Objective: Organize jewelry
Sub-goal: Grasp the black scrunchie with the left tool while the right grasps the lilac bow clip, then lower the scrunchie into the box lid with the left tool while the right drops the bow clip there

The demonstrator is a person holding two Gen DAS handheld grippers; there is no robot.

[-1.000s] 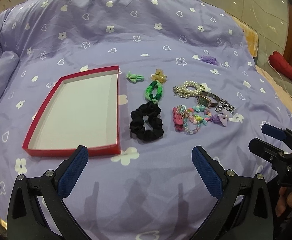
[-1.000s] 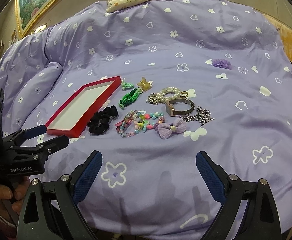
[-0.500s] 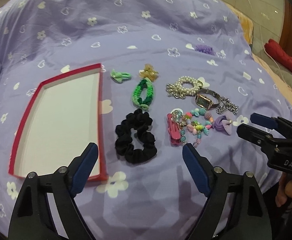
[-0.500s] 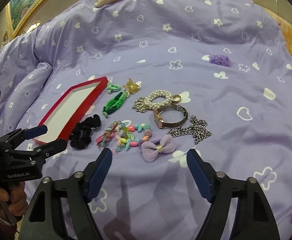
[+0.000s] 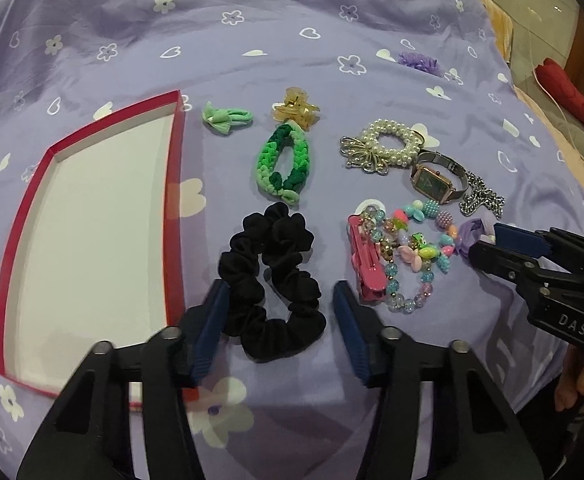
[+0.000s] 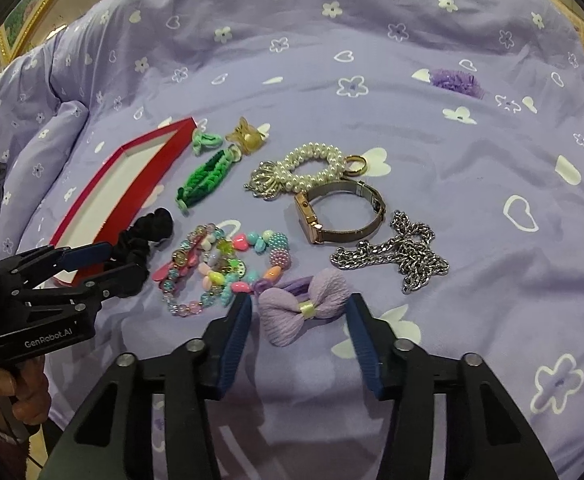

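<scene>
A red box with a white floor [image 5: 92, 232] lies empty on the purple bedspread, also in the right wrist view [image 6: 104, 196]. My left gripper [image 5: 278, 312] is open, its fingers either side of the near end of a black scrunchie [image 5: 272, 276]. My right gripper [image 6: 298, 324] is open around a lilac bow hair tie [image 6: 304, 304]. Between them lie a colourful bead bracelet [image 5: 412, 248], a pink hair clip [image 5: 366, 264], a green braided band [image 5: 284, 164], a rose-gold watch [image 6: 340, 212], a pearl bracelet [image 6: 308, 168] and a silver chain [image 6: 400, 256].
A small green hair tie [image 5: 224, 118] and an amber claw clip [image 5: 296, 110] lie beyond the green band. A purple scrunchie [image 6: 456, 80] sits far back right. The bed edge and floor lie to the right, with a red object [image 5: 572, 96].
Both grippers have moved forward and down toward the bed. The left now straddles the black scrunchie and the right straddles the lilac bow. Both have narrowed somewhat.
</scene>
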